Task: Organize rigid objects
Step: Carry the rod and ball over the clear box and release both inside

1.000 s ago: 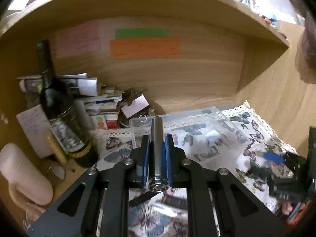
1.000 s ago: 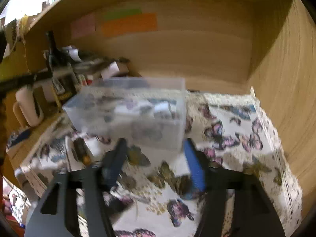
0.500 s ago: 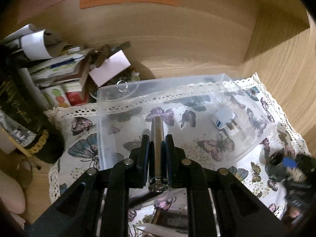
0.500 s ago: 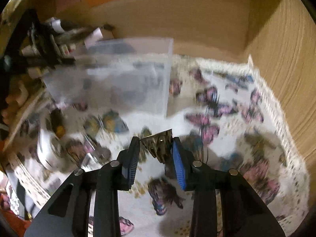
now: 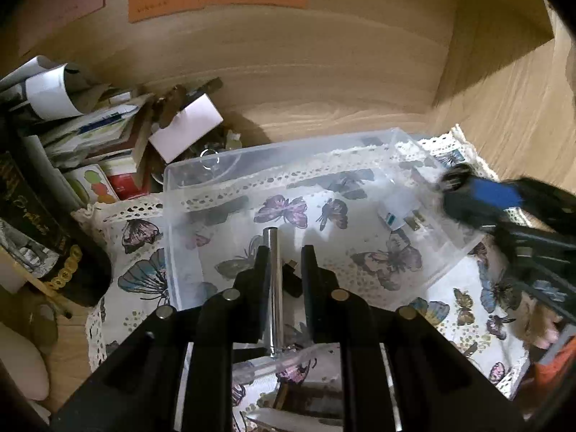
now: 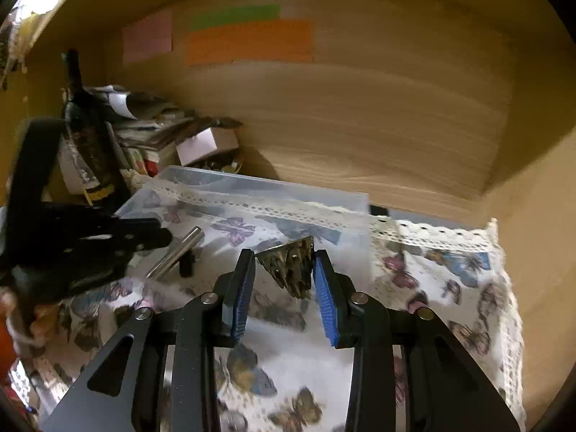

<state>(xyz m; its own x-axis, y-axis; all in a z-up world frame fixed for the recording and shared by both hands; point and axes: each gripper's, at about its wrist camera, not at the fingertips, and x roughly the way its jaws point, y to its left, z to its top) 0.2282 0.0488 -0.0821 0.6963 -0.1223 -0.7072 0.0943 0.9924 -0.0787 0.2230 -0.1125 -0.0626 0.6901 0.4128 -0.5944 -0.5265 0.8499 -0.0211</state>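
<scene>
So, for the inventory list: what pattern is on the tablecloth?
Butterflies on the white, lace-edged tablecloth; clearest in the right wrist view.

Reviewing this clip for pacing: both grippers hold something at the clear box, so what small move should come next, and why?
Probably open the left gripper and drop the metal tube. It already sits clamped over the clear box, above the butterfly cloth, while the right gripper, shut on a spiky metal piece, is just at the rim.

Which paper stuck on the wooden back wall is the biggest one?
The orange paper, the widest strip, below the thin green paper and right of the small pink paper.
</scene>
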